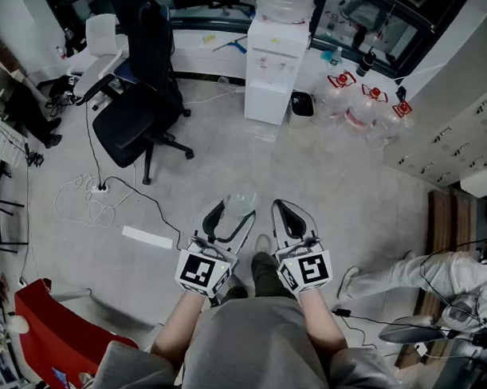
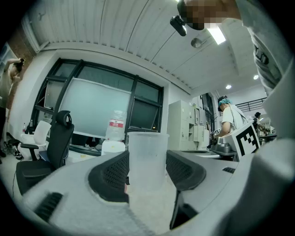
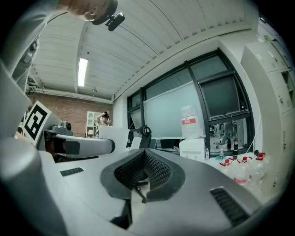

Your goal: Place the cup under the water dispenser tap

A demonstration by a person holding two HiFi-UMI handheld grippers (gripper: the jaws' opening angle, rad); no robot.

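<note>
The left claw (image 2: 148,174) is clamped on the side wall of one translucent, thin-walled plastic cup (image 2: 147,146), which it carries upright. The right claw (image 3: 144,175) is pressed together on nothing. The cup looks empty, light, slick and easily crushed, so a gentle squeeze low on its wall suits it. Across the floor stands one white water dispenser (image 1: 272,71), with three red-capped water bottles (image 1: 363,102) beside it.

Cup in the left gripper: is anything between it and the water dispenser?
Nothing visible does. Floor lies open from the cup to the water dispenser; the black office chair stands left of that line, water bottles right.
</note>
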